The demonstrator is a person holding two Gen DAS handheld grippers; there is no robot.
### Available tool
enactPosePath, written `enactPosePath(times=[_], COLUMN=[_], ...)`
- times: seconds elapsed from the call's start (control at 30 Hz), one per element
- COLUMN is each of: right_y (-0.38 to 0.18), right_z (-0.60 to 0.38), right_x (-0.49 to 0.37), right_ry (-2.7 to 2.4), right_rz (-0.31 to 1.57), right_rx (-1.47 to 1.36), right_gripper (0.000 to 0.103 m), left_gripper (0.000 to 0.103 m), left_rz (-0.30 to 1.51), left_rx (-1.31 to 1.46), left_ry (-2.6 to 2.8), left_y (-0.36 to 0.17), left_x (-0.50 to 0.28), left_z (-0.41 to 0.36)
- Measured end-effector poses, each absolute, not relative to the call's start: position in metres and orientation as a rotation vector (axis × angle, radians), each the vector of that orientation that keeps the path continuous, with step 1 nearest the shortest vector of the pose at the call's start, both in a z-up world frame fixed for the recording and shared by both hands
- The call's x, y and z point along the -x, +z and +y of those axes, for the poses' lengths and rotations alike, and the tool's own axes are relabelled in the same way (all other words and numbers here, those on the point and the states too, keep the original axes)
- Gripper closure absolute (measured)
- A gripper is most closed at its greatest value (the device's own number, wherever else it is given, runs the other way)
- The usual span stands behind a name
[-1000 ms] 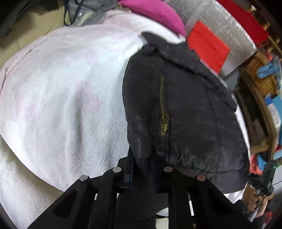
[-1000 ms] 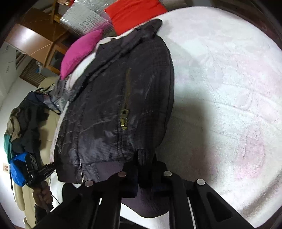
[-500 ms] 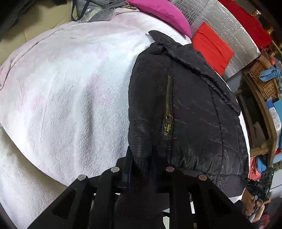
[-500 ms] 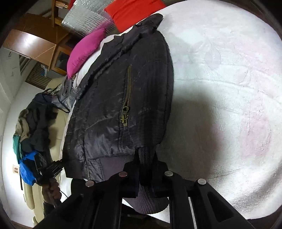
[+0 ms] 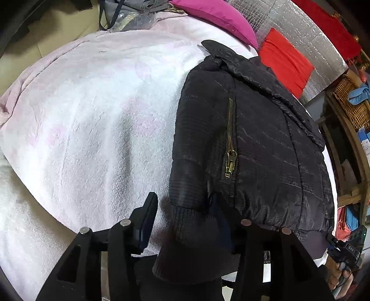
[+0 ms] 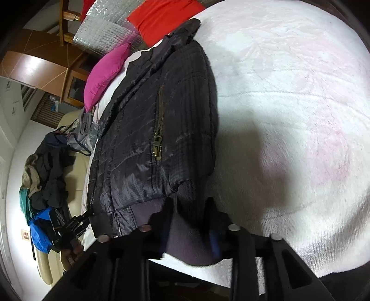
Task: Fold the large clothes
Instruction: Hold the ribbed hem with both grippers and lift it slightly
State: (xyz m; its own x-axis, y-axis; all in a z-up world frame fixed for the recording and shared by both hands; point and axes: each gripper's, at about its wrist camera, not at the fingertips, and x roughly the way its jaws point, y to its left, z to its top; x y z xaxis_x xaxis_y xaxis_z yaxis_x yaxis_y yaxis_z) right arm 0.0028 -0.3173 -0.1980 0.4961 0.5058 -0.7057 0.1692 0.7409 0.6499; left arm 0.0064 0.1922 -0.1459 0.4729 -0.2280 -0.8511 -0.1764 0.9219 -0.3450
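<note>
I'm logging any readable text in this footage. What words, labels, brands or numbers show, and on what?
"DAS": small pale letters on the black device held in a hand at the left wrist view's lower right edge; they may be part of a longer word.
Picture on the wall, right wrist view: too small and blurred to read.
Nothing else readable.

A fluffy white-and-pink blanket (image 5: pixel 97 120) covers the bed. At its far edge lie a magenta pillow (image 5: pixel 215 18) and a red folded cloth (image 5: pixel 285 61) against a silver quilted foil sheet (image 5: pixel 298 30). A wicker basket (image 5: pixel 353 106) sits far right on wooden shelving.
</note>
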Motion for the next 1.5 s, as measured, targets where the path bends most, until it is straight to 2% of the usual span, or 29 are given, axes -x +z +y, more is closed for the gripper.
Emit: enactPosePath(times=[0.03,0.1,0.17,0.2,0.23,0.3,0.37,0.4,0.47,0.5,0.6,0.73,0.87,0.93,1.07,1.17,1.27,1.37,1.47,1.5], right_y=[-0.198,-0.197,-0.196,-0.196,-0.198,-0.199,-0.200,-0.201,-0.198,-0.196,-0.187,-0.176,-0.187,-0.193,-0.197,-0.194,-0.197,-0.200,-0.202,-0.202], right_z=[-0.318,-0.318,-0.316,-0.314,-0.312,-0.309,-0.310,-0.311,-0.312,-0.311,-0.312,-0.319,-0.320,-0.321,-0.324,-0.320,-0.319,-0.320,-0.321,-0.321], right_x=[-0.002,0.000,-0.001,-0.002,-0.003,-0.005,-0.006,-0.006,-0.004,-0.003,0.001,0.005,0.001,0.000,-0.001,-0.002,-0.006,-0.007,-0.008,-0.008], right_ry=[0.220,0.212,0.229,0.243,0.255,0.244,0.246,0.249,0.263,0.267,0.278,0.286,0.288,0.289,0.272,0.274,0.259,0.250,0.241,0.238], right_rz=[1.053,1.047,1.043,1.045,1.061,1.071,1.075,1.072,1.059,1.051,1.024,0.991,1.016,1.017,1.011,1.009,1.020,1.025,1.025,1.024], right_rx=[-0.735,-0.727,-0.709,-0.705,-0.708,-0.686,-0.683,-0.690,-0.692,-0.686,-0.689,-0.701,-0.718,-0.746,-0.788,-0.760,-0.767,-0.766,-0.771,-0.769], right_gripper=[0.032,0.031,0.035,0.047,0.066,0.067,0.080,0.091,0.094,0.094,0.095,0.095,0.095,0.094,0.091,0.090,0.089,0.087,0.076,0.069], left_gripper=[0.051,0.051,0.051,0.051,0.051,0.051,0.051,0.057,0.076,0.079,0.085,0.086,0.085,0.083,0.069,0.066,0.054,0.053,0.052,0.051], left_rz=[1.088,1.087,1.085,1.088,1.095,1.101,1.099,1.097,1.096,1.094,1.066,1.021,1.056,1.072,1.069,1.049,1.056,1.061,1.080,1.082], left_rx=[0.412,0.404,0.397,0.393,0.388,0.389,0.383,0.376,0.361,0.348,0.344,0.360,0.358,0.364,0.380,0.372,0.384,0.368,0.364,0.365], left_ry=[-0.034,-0.039,-0.040,-0.038,-0.035,-0.035,-0.034,-0.032,-0.048,-0.049,-0.065,-0.091,-0.076,-0.060,-0.046,-0.039,-0.029,-0.039,-0.048,-0.046], left_y=[-0.146,-0.146,-0.147,-0.147,-0.149,-0.149,-0.148,-0.148,-0.146,-0.145,-0.136,-0.121,-0.133,-0.141,-0.144,-0.142,-0.141,-0.144,-0.147,-0.148], left_x=[-0.006,-0.007,-0.007,-0.008,-0.009,-0.011,-0.012,-0.011,-0.012,-0.012,-0.010,-0.004,-0.008,-0.010,-0.008,-0.005,-0.005,-0.005,-0.007,-0.007], left_z=[0.191,0.189,0.187,0.186,0.185,0.184,0.183,0.183,0.181,0.180,0.179,0.181,0.184,0.184,0.187,0.191,0.193,0.188,0.183,0.182])
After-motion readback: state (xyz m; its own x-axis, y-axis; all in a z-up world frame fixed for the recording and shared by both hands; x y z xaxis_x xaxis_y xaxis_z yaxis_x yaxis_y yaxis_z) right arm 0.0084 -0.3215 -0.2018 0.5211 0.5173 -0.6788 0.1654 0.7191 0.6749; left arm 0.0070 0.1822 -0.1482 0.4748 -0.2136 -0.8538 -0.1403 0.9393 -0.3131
